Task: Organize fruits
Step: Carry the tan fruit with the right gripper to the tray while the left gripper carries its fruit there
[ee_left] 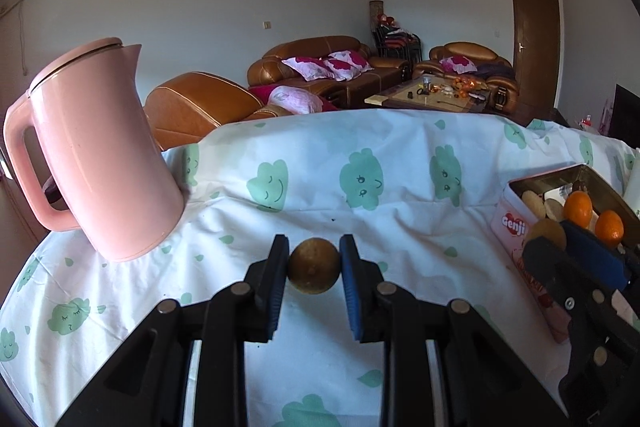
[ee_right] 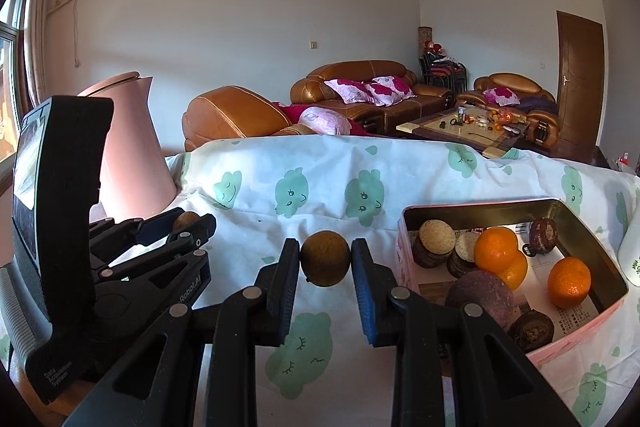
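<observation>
My left gripper (ee_left: 314,242) is shut on a round brown fruit (ee_left: 314,269) above the cloud-print tablecloth (ee_left: 320,179). Just left of the tin, my right gripper (ee_right: 325,243) is shut on a second brown fruit (ee_right: 325,261). In the right wrist view the left gripper (ee_right: 191,219) shows at the left with its fruit (ee_right: 185,219) between the pads. The left wrist view catches the right gripper (ee_left: 555,234) and its fruit (ee_left: 546,231) at the right. An open pink tin (ee_right: 404,227) holds three oranges (ee_right: 495,249), a dark purple fruit (ee_right: 484,293) and several round brown pieces.
A pink kettle (ee_left: 100,151) stands at the table's left, close to the left gripper. A white bottle (ee_right: 632,255) sits right of the tin. Beyond the table's far edge are brown leather sofas (ee_right: 360,87) and a cluttered coffee table (ee_right: 464,127).
</observation>
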A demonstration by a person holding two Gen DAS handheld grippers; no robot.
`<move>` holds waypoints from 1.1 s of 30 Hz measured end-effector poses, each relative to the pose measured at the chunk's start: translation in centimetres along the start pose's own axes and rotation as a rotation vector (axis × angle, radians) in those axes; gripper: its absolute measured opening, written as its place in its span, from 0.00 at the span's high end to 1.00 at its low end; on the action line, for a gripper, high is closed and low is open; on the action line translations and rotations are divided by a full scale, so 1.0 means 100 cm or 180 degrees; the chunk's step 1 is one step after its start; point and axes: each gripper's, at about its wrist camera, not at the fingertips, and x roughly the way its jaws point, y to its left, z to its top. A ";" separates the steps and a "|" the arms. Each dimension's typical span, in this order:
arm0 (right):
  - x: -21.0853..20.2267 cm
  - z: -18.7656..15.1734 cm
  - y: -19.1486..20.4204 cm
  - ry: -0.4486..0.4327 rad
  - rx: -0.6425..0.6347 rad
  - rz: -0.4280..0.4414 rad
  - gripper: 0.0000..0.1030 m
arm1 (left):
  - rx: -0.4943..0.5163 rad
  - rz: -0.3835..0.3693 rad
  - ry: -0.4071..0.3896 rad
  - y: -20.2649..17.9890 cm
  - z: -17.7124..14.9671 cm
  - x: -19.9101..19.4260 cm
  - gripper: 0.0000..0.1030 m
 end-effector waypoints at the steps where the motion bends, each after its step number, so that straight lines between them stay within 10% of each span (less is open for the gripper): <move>1: -0.003 -0.001 -0.001 -0.0002 0.0000 -0.0008 0.72 | -0.0011 0.0000 -0.0003 -0.001 -0.002 -0.003 0.73; 33: -0.072 -0.007 -0.130 -0.0296 0.0208 -0.0598 0.72 | -0.0012 -0.0679 -0.0253 -0.107 0.007 -0.058 0.73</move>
